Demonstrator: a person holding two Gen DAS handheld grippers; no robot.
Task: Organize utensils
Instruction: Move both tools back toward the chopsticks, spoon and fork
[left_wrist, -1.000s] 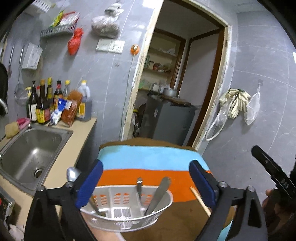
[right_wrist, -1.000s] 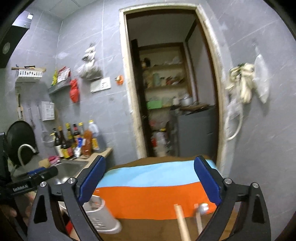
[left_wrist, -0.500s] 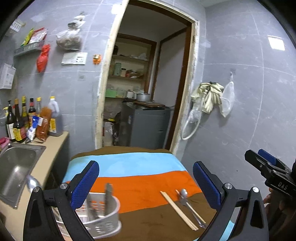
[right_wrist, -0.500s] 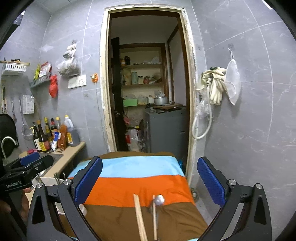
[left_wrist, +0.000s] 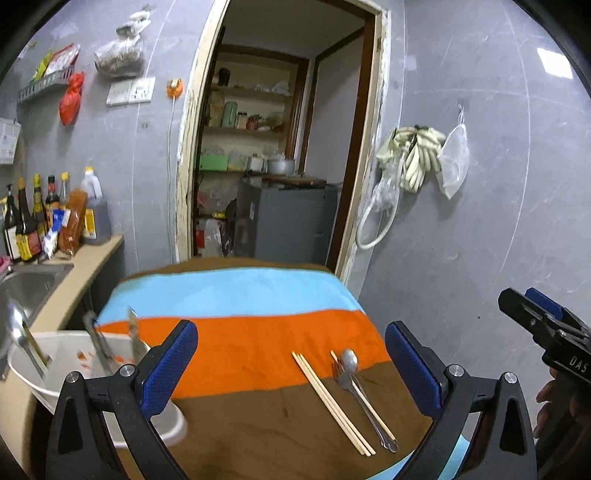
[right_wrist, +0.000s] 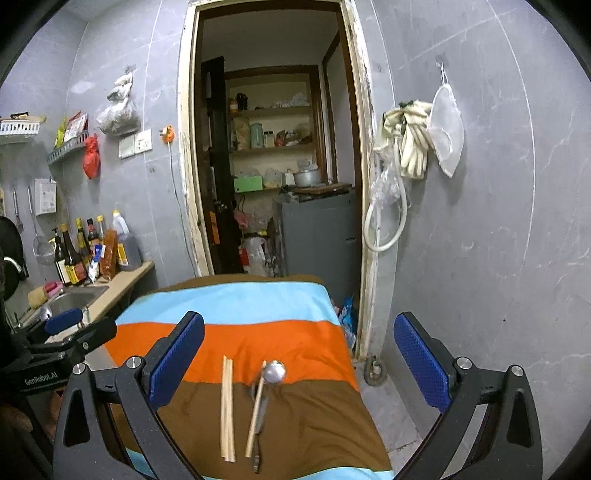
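Both the left gripper (left_wrist: 291, 365) and right gripper (right_wrist: 299, 356) hover released, holding nothing, above the striped bench (left_wrist: 236, 295). Chopsticks (left_wrist: 332, 402) and spoon (left_wrist: 349, 360) lie right of the white utensil basket (left_wrist: 55, 350).

Open cloth (left_wrist: 236, 343) separates holder (left_wrist: 74, 354) from chopsticks (left_wrist: 332, 402) and spoon (left_wrist: 349, 360).

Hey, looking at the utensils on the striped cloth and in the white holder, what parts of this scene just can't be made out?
- White utensil holder, left wrist view: its front is hidden behind the left tongs, and motion blur hides what the utensils in it are.
- Spoon and fork, right wrist view: blurred, so the fork is hard to separate from the single chopstick lying over it.
- Chopstick pair: no markings readable.
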